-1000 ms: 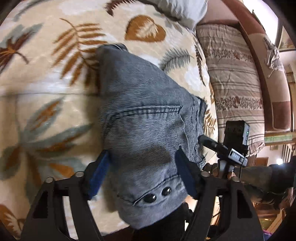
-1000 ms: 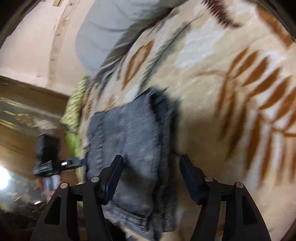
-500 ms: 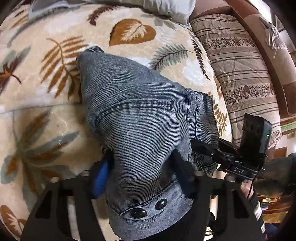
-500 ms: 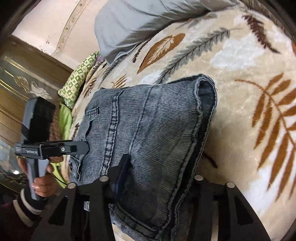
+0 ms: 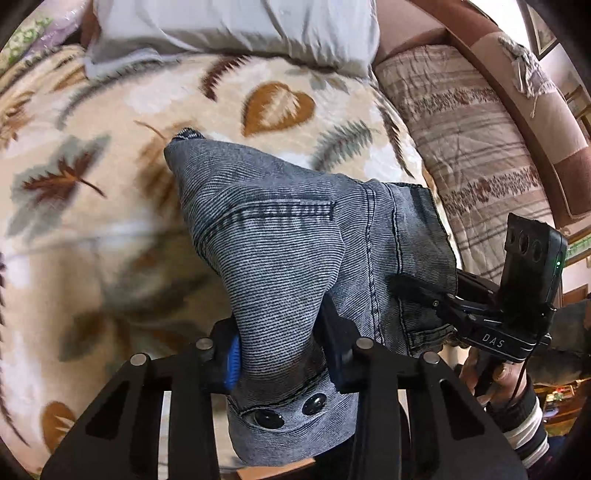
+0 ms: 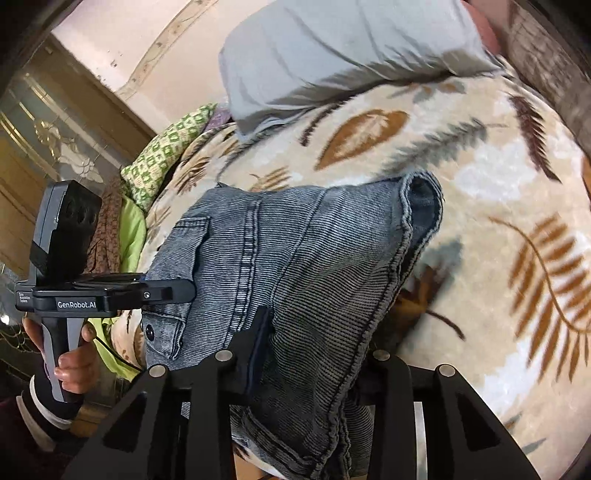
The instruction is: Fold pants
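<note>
Gripping the already folded pants (image 5: 295,236) at the near edge, the left tongs (image 5: 280,347) and right tongs (image 6: 310,354) are both holding denim above the bed (image 5: 110,258). Judging from this, the folding is nearing its end, and only laying the bundle flat is remaining

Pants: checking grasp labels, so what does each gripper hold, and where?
Both hold the pants: left gripper near the buttoned waistband, right gripper on the folded leg edge.

pants (image 5: 280,236) on blanket (image 5: 110,229), pillow (image 5: 236,26) behind
</note>
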The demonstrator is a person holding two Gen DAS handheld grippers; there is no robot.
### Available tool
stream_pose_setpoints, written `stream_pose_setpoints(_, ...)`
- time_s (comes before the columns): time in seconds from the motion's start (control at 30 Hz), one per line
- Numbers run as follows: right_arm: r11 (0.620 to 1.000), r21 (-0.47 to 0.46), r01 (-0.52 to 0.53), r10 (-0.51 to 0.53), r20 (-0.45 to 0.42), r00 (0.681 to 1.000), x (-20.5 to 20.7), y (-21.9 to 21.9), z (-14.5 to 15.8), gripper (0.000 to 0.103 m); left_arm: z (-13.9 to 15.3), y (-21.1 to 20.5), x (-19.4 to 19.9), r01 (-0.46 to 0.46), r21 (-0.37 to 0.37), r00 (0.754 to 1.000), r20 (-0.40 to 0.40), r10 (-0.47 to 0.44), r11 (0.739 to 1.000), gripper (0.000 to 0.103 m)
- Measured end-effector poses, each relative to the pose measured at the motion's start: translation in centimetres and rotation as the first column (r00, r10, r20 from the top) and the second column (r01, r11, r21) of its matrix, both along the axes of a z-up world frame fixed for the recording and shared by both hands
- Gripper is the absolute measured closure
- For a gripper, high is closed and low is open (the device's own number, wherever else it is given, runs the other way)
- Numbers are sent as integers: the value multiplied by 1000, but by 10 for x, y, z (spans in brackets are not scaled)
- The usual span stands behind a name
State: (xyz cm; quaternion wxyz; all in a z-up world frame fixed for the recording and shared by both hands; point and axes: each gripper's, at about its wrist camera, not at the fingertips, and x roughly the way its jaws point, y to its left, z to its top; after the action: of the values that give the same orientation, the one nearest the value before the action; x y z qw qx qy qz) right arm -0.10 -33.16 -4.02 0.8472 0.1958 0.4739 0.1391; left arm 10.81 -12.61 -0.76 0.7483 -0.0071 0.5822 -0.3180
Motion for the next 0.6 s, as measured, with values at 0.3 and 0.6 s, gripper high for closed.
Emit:
stream_pose_setpoints(0.3,999,21,-49,46,98,994,96,51,29,68,43,45,73,-95,34,986,138,89,995,69)
stream_pose_setpoints(0.6,997,5,-73,72,91,993,178,85,15,68,22,72,142,-193,67,975,123,184,979,69)
